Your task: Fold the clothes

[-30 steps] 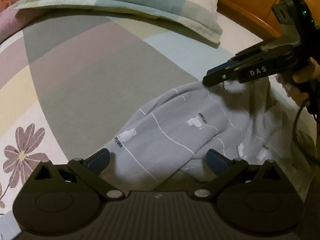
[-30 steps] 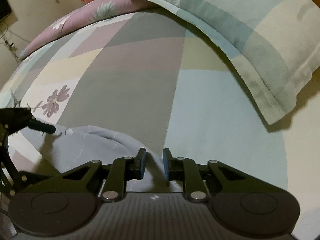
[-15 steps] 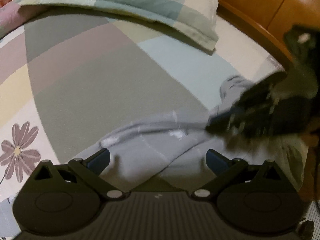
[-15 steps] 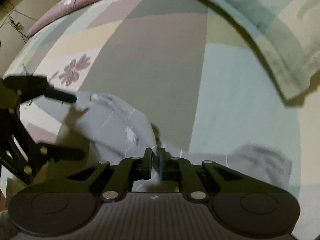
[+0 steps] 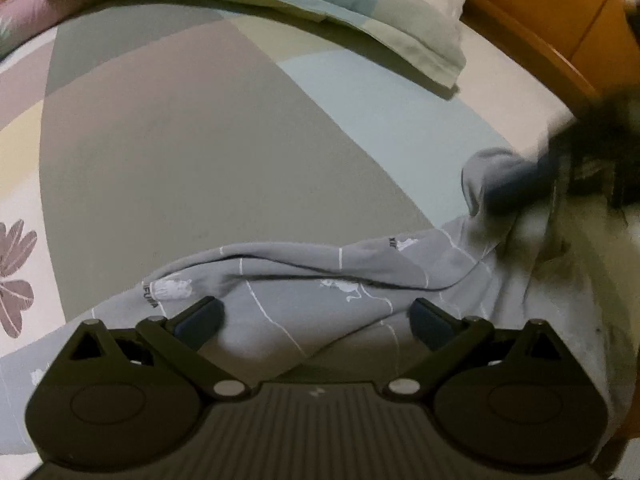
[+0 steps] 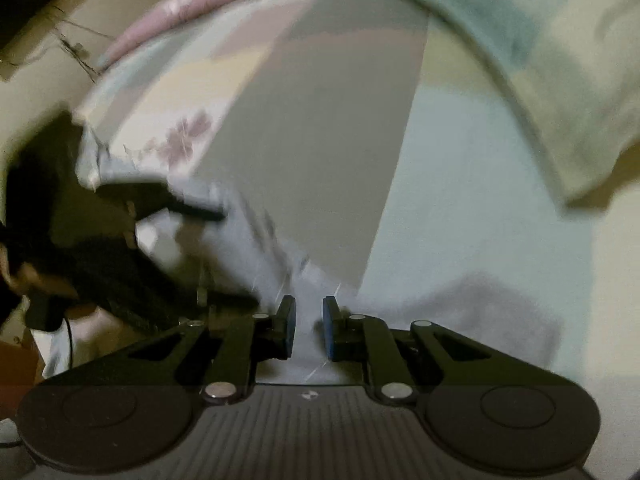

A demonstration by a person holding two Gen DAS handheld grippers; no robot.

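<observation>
Grey garment [image 5: 304, 280] on one bed [image 5: 200, 160], left fingers [image 5: 316, 320] apart, right fingers [image 6: 308, 328] opening around cloth.

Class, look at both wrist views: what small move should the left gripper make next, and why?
Probably lower the left gripper and close it on the grey garment. Its jaws stand wide open just over the crumpled cloth, holding nothing, while the right gripper, jaws opening slightly, has cloth between them. A second grip would likely let the garment be spread on the bedsheet for folding.
</observation>
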